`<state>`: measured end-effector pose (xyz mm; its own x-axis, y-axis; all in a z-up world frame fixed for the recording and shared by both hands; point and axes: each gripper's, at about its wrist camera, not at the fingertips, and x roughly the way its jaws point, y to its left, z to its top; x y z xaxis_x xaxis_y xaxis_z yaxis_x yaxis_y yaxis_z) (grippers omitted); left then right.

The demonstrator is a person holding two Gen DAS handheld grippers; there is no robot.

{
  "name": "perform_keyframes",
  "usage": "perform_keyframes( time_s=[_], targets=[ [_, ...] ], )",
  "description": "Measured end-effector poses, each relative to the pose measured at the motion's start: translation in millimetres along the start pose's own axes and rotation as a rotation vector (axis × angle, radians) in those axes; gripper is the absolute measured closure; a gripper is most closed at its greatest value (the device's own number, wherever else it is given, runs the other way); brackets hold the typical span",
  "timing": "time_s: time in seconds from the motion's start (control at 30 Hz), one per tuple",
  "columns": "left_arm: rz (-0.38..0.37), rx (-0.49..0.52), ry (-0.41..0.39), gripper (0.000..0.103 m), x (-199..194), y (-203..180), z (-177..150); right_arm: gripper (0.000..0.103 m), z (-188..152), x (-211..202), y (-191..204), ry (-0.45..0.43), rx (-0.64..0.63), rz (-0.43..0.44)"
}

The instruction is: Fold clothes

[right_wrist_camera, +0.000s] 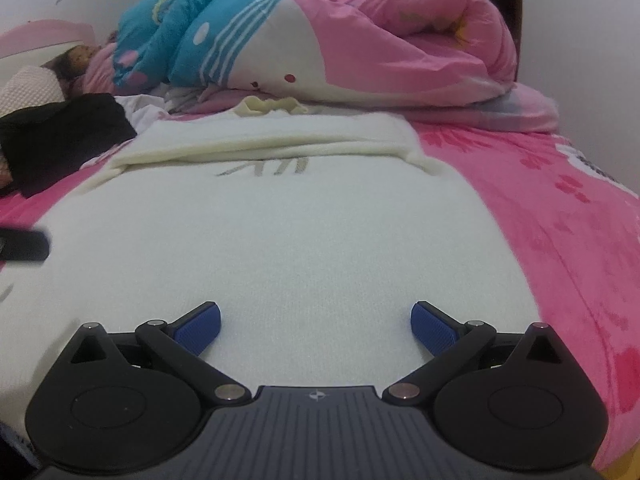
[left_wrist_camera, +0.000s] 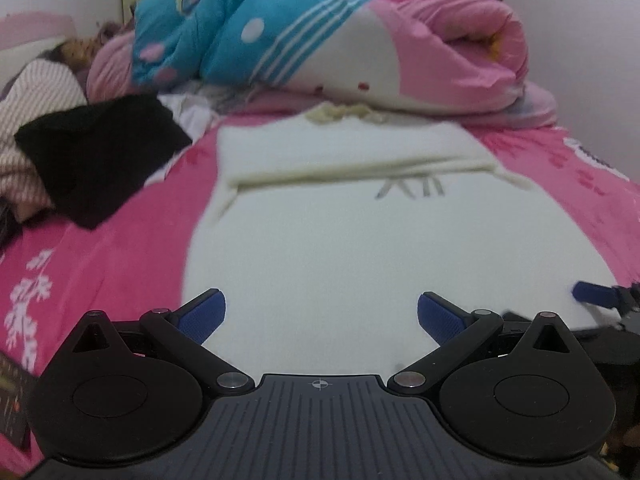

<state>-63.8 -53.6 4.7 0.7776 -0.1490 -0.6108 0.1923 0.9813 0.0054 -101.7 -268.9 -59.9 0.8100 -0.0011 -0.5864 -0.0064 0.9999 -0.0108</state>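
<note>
At the far left a black garment [left_wrist_camera: 92, 156] lies on the pink bedsheet [left_wrist_camera: 112, 264], well apart from the work. Next comes the left gripper [left_wrist_camera: 321, 320], its blue pads spread wide and holding nothing, poised low over the near hem of the cream sweater [left_wrist_camera: 320, 240]. The sweater lies flat in the middle of the bed, its far part already folded over in a band, with a rolled quilt [left_wrist_camera: 320, 40] behind it. To the right, the right gripper [right_wrist_camera: 316, 326] is equally wide open and empty above the same near edge. To do the step well, I judge both should pinch the hem at matching corners, gather both layers, then lift evenly so the fold lands square.
</note>
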Motion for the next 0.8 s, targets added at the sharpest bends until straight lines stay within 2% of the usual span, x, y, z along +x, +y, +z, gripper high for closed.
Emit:
perform_keyframes(
  time_s=[0.13, 0.23, 0.47, 0.8],
  targets=[
    [-0.006, -0.012, -0.016, 0.000, 14, -2, 6, 0.000, 10, -7, -1, -0.046, -0.083, -0.041],
    [-0.004, -0.026, -0.017, 0.000, 25, -3, 7, 0.000, 22, -5, -8, -0.076, -0.098, -0.029],
    [-0.017, -0.044, 0.005, 0.000, 47, -7, 7, 0.002, 46, 23, -25, -0.042, -0.035, 0.032],
    [-0.036, -0.083, 0.047, 0.005, 79, -5, 3, 0.007, 46, 57, -21, -0.007, -0.032, 0.079]
  ],
)
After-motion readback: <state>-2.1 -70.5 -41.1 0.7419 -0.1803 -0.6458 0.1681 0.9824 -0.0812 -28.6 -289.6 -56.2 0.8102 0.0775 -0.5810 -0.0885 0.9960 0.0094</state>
